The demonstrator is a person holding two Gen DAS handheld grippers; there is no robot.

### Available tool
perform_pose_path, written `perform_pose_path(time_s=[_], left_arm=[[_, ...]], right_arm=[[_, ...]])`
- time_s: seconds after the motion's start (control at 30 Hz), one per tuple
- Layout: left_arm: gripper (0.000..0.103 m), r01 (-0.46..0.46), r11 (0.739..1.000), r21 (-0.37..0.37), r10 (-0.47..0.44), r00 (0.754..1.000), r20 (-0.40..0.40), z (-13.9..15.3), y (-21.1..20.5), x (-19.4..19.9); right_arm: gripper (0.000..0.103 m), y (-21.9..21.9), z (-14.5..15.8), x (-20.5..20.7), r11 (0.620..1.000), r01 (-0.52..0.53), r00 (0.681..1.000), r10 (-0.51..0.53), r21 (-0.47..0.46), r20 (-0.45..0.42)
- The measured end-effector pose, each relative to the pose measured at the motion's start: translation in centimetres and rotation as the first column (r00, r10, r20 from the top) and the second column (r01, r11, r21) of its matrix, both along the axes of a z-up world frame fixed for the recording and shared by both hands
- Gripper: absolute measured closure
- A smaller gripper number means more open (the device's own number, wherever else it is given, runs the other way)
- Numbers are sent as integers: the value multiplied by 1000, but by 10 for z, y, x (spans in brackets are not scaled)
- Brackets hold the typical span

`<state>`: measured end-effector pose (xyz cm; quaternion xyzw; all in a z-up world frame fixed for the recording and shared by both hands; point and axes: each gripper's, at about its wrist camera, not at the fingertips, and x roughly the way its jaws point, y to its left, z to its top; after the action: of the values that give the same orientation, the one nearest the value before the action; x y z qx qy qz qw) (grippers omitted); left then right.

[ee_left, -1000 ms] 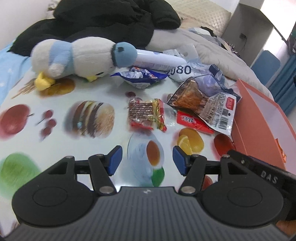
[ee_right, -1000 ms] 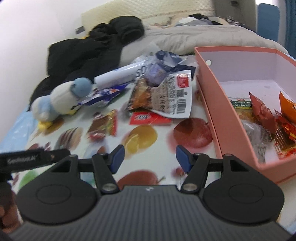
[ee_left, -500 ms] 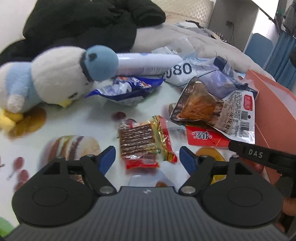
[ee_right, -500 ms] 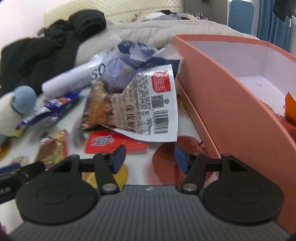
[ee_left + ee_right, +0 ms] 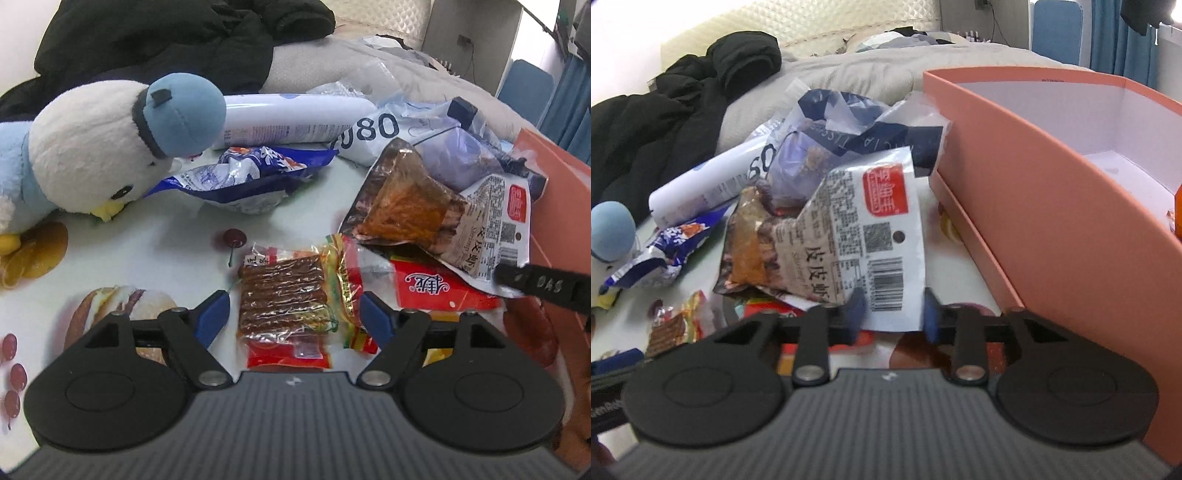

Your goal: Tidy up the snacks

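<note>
A black coat point(image 5: 155, 33) and plush penguin point(image 5: 92, 147) crowd the printed tablecloth point(image 5: 166, 251) beside the pink box point(image 5: 1052, 206). The right gripper point(image 5: 892, 308), jaws just closing, straddles the shrimp snack bag point(image 5: 871, 236); the left gripper point(image 5: 295, 314), fingers spread, flanks the sausage packet point(image 5: 284, 295).

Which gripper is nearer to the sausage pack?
Left. The left gripper straddles the sausage pack with open jaws. The right gripper is off beside it, closing around the shrimp bag corner.

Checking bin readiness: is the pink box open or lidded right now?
Open. The pink box has no lid on it: the right wrist view looks over its wall onto the white inside, with a bit of orange wrapper at the edge.
</note>
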<state>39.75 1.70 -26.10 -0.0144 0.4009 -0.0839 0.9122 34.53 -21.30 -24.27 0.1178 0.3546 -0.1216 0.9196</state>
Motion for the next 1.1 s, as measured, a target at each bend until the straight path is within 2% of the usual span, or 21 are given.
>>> perform_pose_path(time_s=[0.1, 0.23, 0.37, 0.57, 0.67, 0.97, 1.07, 1.1], left_arm=[[41, 7, 998, 56, -8, 1000, 11, 1, -7, -5], [44, -3, 1000, 1, 3, 1000, 2, 3, -7, -15], [46, -37, 998, -48, 36, 999, -16, 9, -2, -29], [46, -66, 997, -48, 65, 997, -32, 22, 4, -68], [46, -77, 994, -77, 73, 996, -52, 28, 12, -90], [46, -123, 990, -68, 121, 992, -41, 50, 25, -158], [46, -130, 987, -90, 126, 991, -55, 53, 26, -176], [46, -125, 989, -75, 121, 991, -50, 55, 23, -182]], right_arm=[[91, 1, 6, -1, 1000, -18, 1000, 18, -19, 13], [97, 1, 21, -11, 998, -53, 998, 54, -23, 39], [99, 3, 39, -25, 995, -97, 994, 97, -6, 59], [100, 4, 60, -56, 990, -139, 988, 137, 22, 67], [100, 4, 67, -81, 989, -142, 988, 140, 28, 63], [100, 11, 83, -151, 984, -179, 982, 178, 3, 62], [100, 8, 84, -172, 981, -191, 981, 189, 23, 51], [100, 7, 83, -180, 980, -195, 980, 193, 30, 45]])
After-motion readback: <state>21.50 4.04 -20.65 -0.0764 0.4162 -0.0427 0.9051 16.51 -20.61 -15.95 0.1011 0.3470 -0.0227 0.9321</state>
